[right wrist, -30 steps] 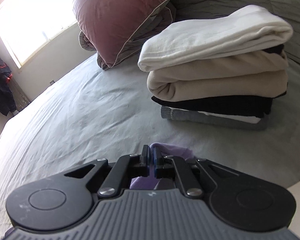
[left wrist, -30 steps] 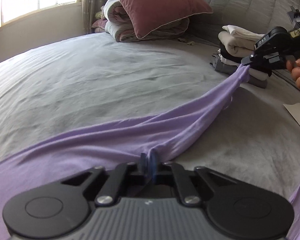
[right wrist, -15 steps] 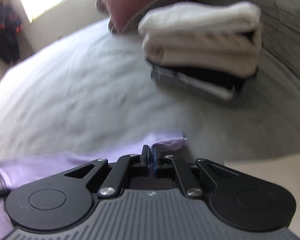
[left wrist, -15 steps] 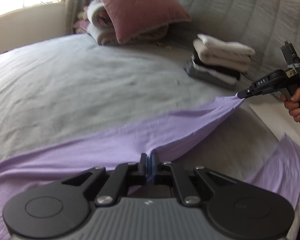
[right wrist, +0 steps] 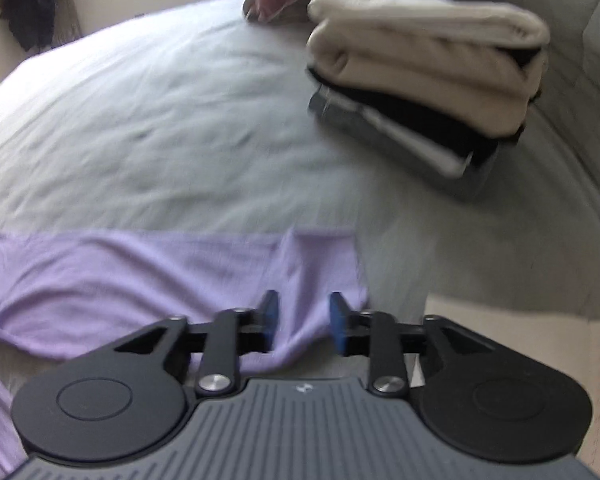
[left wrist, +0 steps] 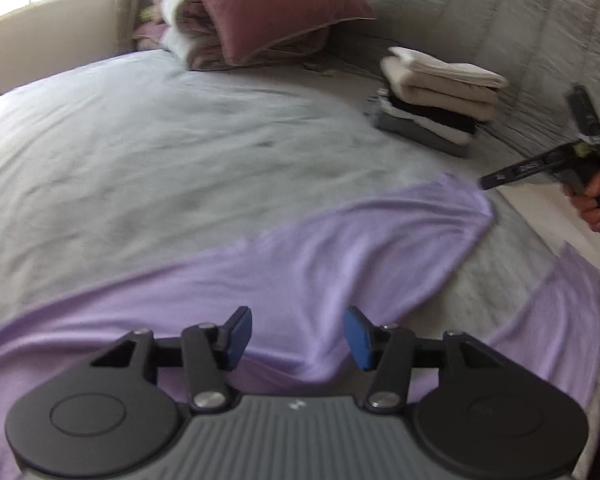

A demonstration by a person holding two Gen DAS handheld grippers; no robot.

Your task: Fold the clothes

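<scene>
A lilac garment (left wrist: 300, 264) lies spread across the grey bed (left wrist: 140, 152), running from lower left to a rounded end at the right. My left gripper (left wrist: 298, 338) stands open just above its near edge, blue pads apart, holding nothing. In the right wrist view the same lilac garment (right wrist: 160, 280) lies flat, and my right gripper (right wrist: 303, 322) is open over its corner. The left wrist view also shows the right gripper (left wrist: 486, 182), held by a hand (left wrist: 592, 200), just off the cloth's far end.
A stack of folded clothes (left wrist: 440, 100) in white, beige, black and grey sits at the back right by the quilted headboard (left wrist: 500, 20). A mauve pillow (left wrist: 276, 4) leans on bedding at the back. A pale sheet of paper (right wrist: 520, 340) lies at the bed's right edge.
Both grippers were shut on the lilac garment, stretching it between them; now both are open and the cloth lies flat on the bed. The views have swung left.
</scene>
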